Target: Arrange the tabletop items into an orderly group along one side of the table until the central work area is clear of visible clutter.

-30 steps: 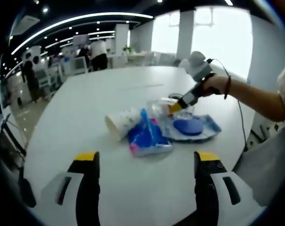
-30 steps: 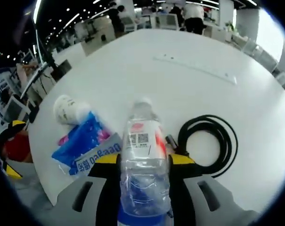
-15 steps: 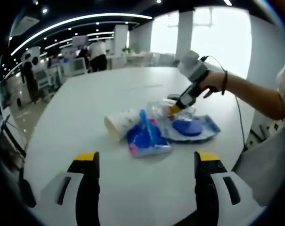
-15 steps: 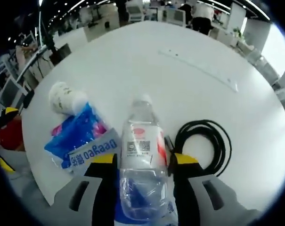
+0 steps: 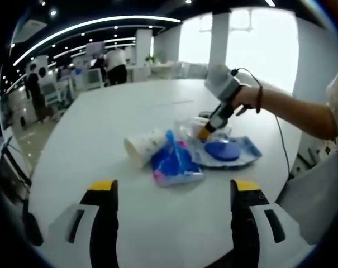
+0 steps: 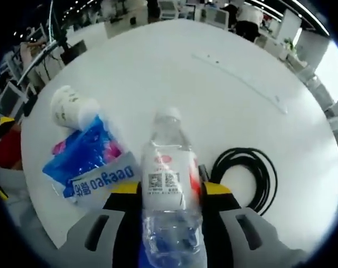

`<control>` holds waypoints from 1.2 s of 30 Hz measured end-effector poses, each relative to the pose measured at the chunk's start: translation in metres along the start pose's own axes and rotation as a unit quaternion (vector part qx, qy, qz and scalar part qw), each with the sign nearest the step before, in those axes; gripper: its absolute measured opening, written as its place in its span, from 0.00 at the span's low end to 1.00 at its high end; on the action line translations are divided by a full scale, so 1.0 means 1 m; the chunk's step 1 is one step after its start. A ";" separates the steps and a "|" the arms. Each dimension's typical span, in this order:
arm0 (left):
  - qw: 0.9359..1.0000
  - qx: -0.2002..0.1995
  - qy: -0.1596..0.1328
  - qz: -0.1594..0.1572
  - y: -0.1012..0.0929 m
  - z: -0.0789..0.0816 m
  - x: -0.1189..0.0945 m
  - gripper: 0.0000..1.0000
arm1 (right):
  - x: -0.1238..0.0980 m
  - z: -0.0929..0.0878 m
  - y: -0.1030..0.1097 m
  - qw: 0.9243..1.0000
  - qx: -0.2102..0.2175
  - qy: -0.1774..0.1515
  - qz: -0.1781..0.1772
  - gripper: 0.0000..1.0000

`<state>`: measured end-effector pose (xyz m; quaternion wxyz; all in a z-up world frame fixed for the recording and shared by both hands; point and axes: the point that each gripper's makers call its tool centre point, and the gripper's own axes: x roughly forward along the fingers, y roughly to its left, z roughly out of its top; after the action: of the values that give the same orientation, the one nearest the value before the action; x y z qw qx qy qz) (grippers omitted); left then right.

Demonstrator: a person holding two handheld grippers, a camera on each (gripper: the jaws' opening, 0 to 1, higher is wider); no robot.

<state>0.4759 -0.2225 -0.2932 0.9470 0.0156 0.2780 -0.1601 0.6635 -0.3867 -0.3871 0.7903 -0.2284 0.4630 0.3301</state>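
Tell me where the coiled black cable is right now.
In the right gripper view, the black cable lies coiled on the white table, just right of the water bottle clamped in the right hand-held gripper.

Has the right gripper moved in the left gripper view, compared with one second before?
Yes. The right gripper has shifted left and its body has tilted more upright, judged against the blue packet and paper cup, which keep their places on the table.

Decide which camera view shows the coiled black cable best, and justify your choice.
The right gripper view. There the coiled black cable lies in plain sight on the white table, to the right of the water bottle held in the right gripper. In the left gripper view, I cannot make the cable out behind the bottle and packets.
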 end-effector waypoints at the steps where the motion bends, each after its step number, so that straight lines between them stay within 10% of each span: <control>1: 1.000 0.001 0.000 0.000 0.000 0.000 0.000 0.79 | 0.000 0.000 -0.001 1.000 0.006 -0.002 0.001 0.39; 36: 1.000 0.003 -0.004 -0.001 -0.001 0.002 0.000 0.79 | -0.037 0.014 0.006 0.988 0.082 -0.123 0.040 0.31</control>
<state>0.4766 -0.2240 -0.2916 0.9478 0.0176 0.2740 -0.1623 0.6541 -0.3843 -0.3482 0.8434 -0.1015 0.3967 0.3478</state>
